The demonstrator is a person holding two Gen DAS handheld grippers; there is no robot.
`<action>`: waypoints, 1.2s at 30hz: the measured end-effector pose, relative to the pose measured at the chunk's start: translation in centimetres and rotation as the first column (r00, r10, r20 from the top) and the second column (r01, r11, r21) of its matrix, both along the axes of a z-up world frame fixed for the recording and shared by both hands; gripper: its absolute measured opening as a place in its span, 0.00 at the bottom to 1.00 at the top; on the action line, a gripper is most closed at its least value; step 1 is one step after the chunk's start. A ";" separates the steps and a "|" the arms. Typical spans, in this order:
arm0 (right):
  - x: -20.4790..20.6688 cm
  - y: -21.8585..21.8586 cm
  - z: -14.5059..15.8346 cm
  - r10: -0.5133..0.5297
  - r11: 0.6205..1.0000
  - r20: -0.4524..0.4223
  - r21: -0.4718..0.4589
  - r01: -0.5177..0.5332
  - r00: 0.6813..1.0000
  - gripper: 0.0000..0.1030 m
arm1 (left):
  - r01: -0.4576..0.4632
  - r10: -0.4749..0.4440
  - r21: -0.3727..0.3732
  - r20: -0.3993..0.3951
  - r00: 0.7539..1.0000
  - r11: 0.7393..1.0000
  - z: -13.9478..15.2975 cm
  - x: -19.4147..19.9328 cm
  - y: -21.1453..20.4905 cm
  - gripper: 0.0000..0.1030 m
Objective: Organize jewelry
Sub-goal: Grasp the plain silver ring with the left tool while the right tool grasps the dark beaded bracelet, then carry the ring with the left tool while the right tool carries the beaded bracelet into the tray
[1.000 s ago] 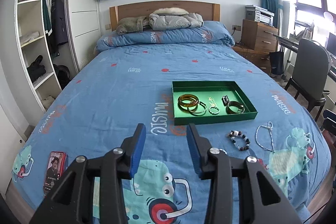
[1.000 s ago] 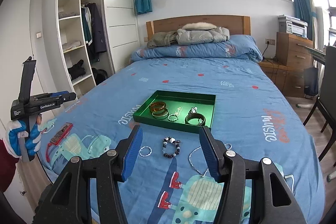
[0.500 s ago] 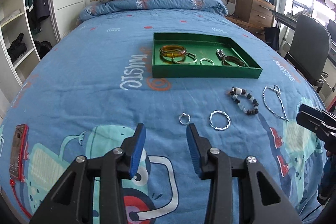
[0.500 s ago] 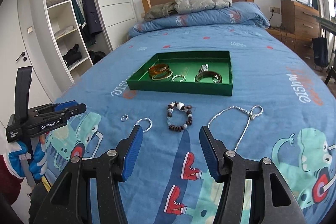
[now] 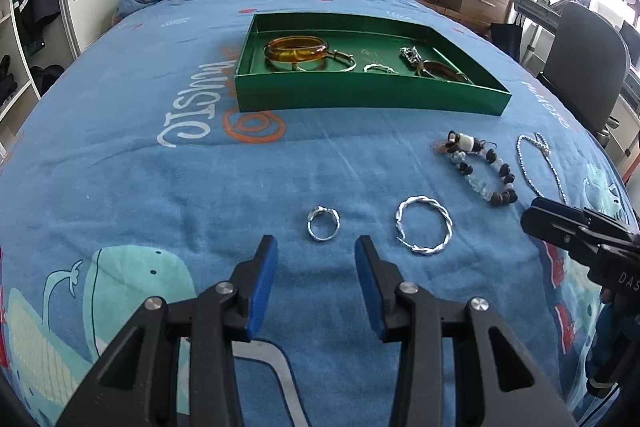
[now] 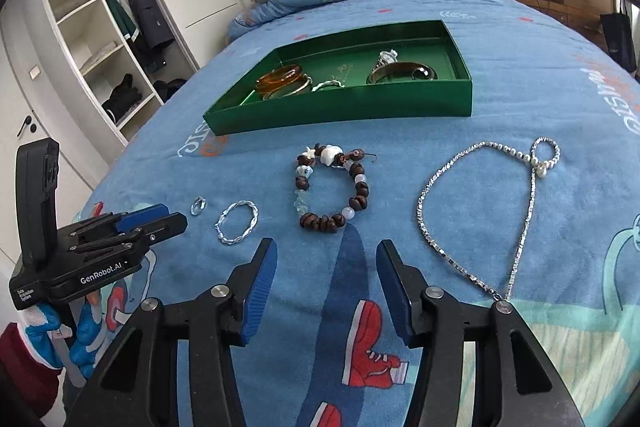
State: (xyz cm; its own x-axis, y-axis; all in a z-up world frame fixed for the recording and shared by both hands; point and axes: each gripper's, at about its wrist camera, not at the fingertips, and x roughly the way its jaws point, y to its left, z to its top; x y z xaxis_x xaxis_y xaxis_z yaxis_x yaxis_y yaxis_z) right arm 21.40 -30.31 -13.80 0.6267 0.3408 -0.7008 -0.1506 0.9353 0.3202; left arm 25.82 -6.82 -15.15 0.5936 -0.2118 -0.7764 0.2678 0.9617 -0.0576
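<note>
Loosely, brown-and-white beaded bracelet [image 6: 331, 187], round loop on bedspread [image 6: 520, 87]

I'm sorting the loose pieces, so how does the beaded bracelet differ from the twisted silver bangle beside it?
The beaded bracelet is strung from dark brown, white and clear beads; the twisted silver bangle is one plain metal hoop. The bracelet looks larger. Both lie flat on the blue bedspread, outside the green tray.

Blue bedspread [image 5: 120, 167] with cartoon whales, red sneakers, white "music" lettering, orange swirl. Green tray [image 5: 368, 95]. Amber bangle [image 5: 296, 49] inside. Silver ring [image 5: 323, 223], silver twisted bracelet [image 5: 424, 229], brown-and-white beaded bracelet [image 6: 332, 187], silver chain necklace [image 6: 480, 211]. Blue gripper pads [image 5: 262, 287], black frames.
</note>
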 end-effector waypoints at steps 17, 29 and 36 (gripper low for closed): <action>4.9 1.5 -0.7 -0.036 0.995 -0.051 -0.094 0.031 0.998 0.29 | 0.014 -0.014 -0.039 0.005 1.000 0.999 -1.3 1.3 0.3 0.22; 4.5 2.0 0.1 -0.038 0.981 -0.019 -0.191 0.034 0.999 0.08 | 0.013 -0.012 -0.019 0.020 1.000 1.000 -0.5 0.7 0.3 0.16; 3.7 3.1 2.1 -0.020 0.980 0.017 -0.197 0.023 1.000 0.08 | 0.002 -0.001 -0.032 0.047 0.999 0.999 1.3 -0.1 1.1 0.16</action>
State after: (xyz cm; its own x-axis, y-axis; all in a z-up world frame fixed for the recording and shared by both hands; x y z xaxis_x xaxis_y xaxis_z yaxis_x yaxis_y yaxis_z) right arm 25.07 -27.22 -11.69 0.6435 0.1830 -0.7432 -0.1330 0.9830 0.1269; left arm 25.74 -5.69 -13.84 0.6288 -0.2369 -0.7406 0.2723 0.9592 -0.0756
